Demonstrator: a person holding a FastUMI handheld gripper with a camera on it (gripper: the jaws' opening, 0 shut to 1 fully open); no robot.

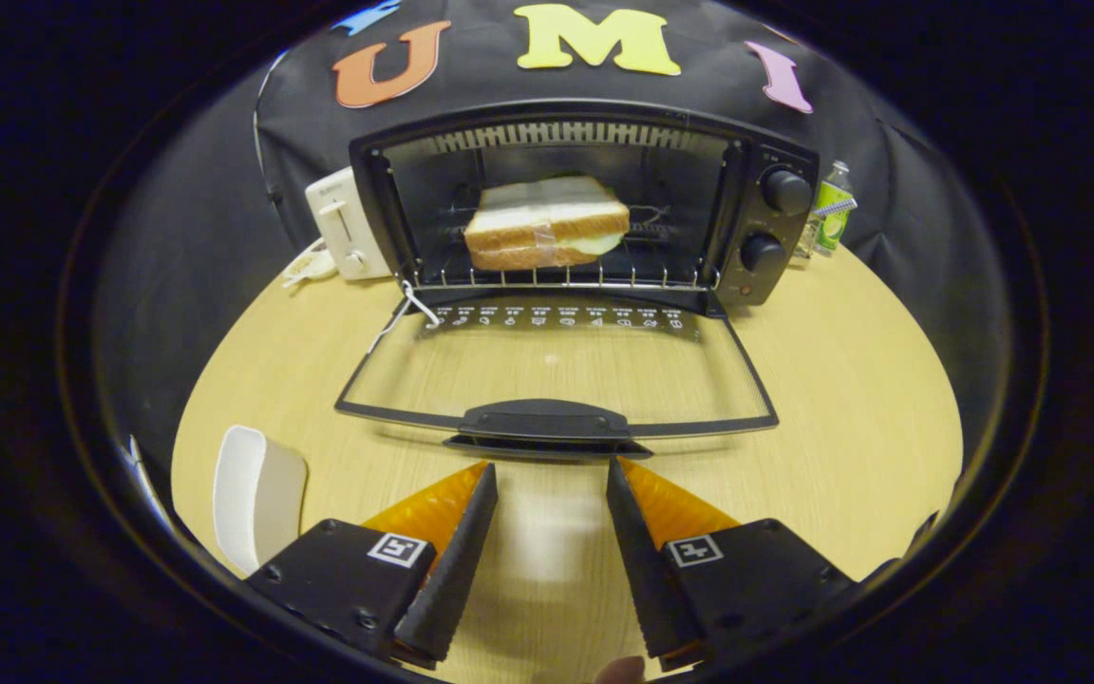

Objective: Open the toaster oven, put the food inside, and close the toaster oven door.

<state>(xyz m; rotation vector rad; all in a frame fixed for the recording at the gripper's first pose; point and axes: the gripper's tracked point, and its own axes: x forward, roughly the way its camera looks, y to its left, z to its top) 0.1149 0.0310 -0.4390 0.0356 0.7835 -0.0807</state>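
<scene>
Above the wooden surface (841,380) the hand-held gripper (552,475) hovers with fingers apart and empty; just ahead lies the toaster oven door (556,366), folded flat, its handle (547,420) nearest the fingertips; beyond, the sandwich (547,223) sits on the rack inside the toaster oven (775,218); a white plate (257,494) lies beside the left finger.

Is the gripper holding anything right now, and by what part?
Nothing. The gripper is open and empty, just short of the toaster oven door handle.
</scene>
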